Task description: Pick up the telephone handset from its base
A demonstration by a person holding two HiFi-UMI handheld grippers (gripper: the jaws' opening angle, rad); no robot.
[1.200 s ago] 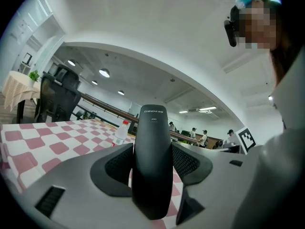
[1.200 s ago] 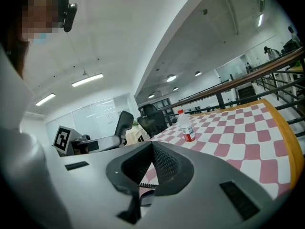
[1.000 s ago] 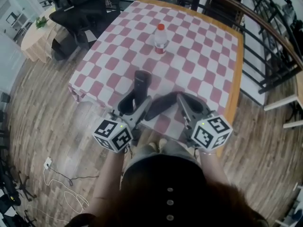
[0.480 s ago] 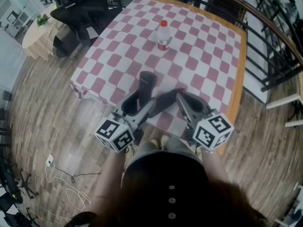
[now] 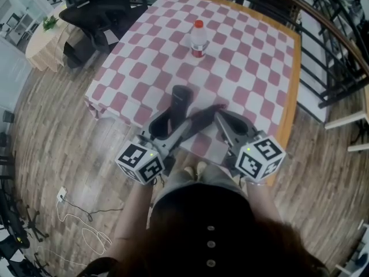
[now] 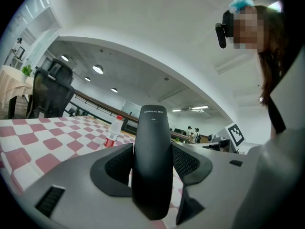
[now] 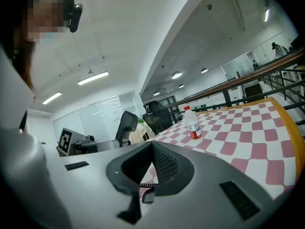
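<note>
The black telephone handset (image 5: 180,98) stands upright over the near edge of the checked table (image 5: 242,51). My left gripper (image 5: 183,113) is shut on it. In the left gripper view the handset (image 6: 151,161) fills the gap between the two meshed pads, printed end up. My right gripper (image 5: 226,115) sits just to the right of it with its tips together and nothing held. In the right gripper view its pads meet at the tip (image 7: 152,147), a bit of coiled cord (image 7: 147,185) shows behind them, and the handset (image 7: 125,123) rises at the left. No telephone base is in sight.
A red-capped water bottle (image 5: 198,38) stands at the middle of the table. Its orange rim (image 5: 293,68) runs along the right, with a dark railing (image 5: 323,33) beyond. A black office chair (image 5: 95,13) sits at the far left. White cables (image 5: 81,224) lie on the wood floor.
Both grippers keep almost the same pose. The handset has drifted slightly right and forward over the table edge, and the head camera has shifted a little.
</note>
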